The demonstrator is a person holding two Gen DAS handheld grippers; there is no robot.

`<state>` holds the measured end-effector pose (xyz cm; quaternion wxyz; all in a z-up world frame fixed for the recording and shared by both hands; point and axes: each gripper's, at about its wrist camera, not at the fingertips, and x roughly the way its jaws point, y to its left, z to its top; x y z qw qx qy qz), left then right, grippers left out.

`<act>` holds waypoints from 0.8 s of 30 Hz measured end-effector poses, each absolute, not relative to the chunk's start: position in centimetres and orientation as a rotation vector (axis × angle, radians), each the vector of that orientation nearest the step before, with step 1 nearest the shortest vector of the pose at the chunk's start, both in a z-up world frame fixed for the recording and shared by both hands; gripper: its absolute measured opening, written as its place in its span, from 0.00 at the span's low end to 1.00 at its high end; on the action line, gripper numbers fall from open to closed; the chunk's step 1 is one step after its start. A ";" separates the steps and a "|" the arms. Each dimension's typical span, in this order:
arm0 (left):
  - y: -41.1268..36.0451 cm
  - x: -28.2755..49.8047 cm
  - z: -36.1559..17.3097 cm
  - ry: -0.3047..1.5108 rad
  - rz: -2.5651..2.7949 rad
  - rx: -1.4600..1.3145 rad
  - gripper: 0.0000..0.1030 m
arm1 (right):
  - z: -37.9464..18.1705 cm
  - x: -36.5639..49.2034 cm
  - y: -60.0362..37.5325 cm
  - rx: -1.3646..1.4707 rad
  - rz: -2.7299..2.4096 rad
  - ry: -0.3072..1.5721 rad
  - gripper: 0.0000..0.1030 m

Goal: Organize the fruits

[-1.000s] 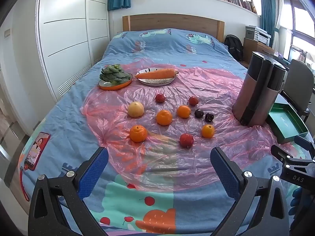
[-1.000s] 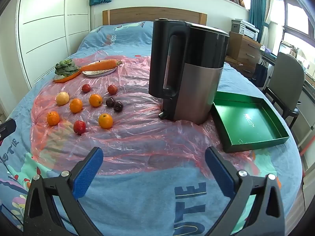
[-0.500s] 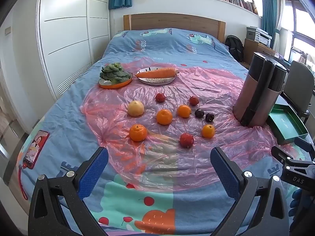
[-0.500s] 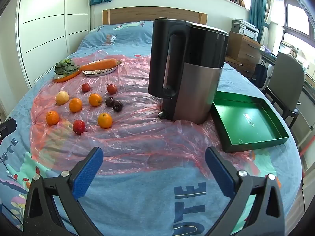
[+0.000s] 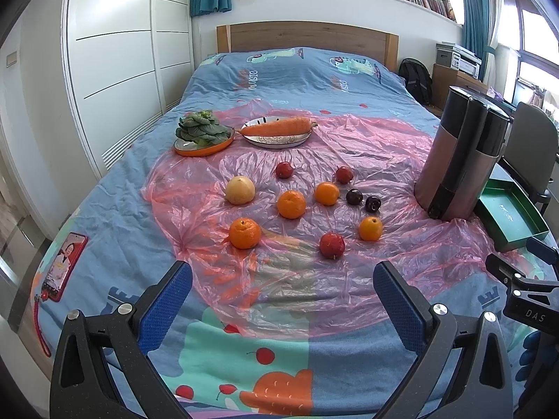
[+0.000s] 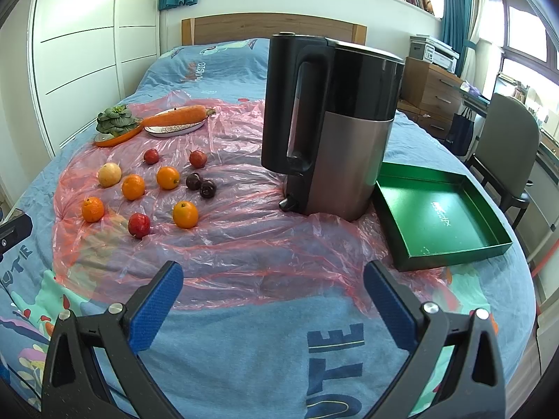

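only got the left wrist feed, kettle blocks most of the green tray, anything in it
Observer: No. The green tray is empty; only pale lettering shows on its floor.
Operator: ok and is my right one open
Observer: Yes. The right gripper is open, with nothing between its fingers.
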<state>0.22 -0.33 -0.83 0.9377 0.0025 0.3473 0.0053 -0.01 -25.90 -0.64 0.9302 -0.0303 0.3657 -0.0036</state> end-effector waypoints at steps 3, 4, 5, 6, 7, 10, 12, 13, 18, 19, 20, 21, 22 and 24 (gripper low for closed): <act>-0.4 0.3 -0.9 0.721 0.004 0.007 0.99 | -0.6 0.1 -26.0 -0.061 -0.007 0.746 1.00; -0.4 0.4 -1.0 0.726 0.002 0.005 0.99 | -0.6 0.1 -26.0 -0.061 -0.007 0.746 1.00; -0.3 0.4 -1.0 0.732 0.002 0.003 0.99 | -0.5 0.0 -26.1 -0.060 -0.007 0.745 1.00; -0.3 0.5 -1.1 0.736 0.003 0.003 0.99 | -0.5 0.0 -26.1 -0.060 -0.007 0.745 1.00; -0.3 0.5 -1.2 0.740 0.003 0.003 0.99 | -0.5 -0.1 -26.2 -0.059 -0.007 0.744 1.00; -0.2 0.6 -1.3 0.749 0.007 -0.001 0.99 | -0.4 0.0 -26.2 -0.056 -0.006 0.744 1.00; -0.2 0.6 -1.3 0.751 0.008 -0.001 0.99 | -0.4 0.0 -26.2 -0.058 -0.007 0.742 1.00; -0.2 0.7 -1.3 0.753 0.008 -0.001 0.99 | -0.5 0.0 -26.2 -0.057 -0.008 0.742 1.00; -0.2 0.7 -1.5 0.760 0.004 0.001 0.99 | -0.5 0.0 -26.3 -0.053 -0.013 0.738 1.00; -0.1 0.7 -1.5 0.762 0.003 0.000 0.99 | -0.5 -0.1 -26.2 -0.054 -0.013 0.737 1.00; -0.2 0.7 -1.5 0.762 0.002 0.001 0.99 | -0.5 -0.1 -26.3 -0.053 -0.013 0.737 1.00; -0.1 0.7 -1.5 0.763 0.002 0.001 0.99 | -0.5 -0.1 -26.3 -0.052 -0.012 0.737 1.00; -0.2 0.7 -1.5 0.763 0.002 0.001 0.99 | -0.5 0.0 -26.3 -0.052 -0.011 0.737 1.00; -0.2 0.7 -1.5 0.763 0.002 0.002 0.99 | -0.5 0.0 -26.3 -0.052 -0.009 0.737 1.00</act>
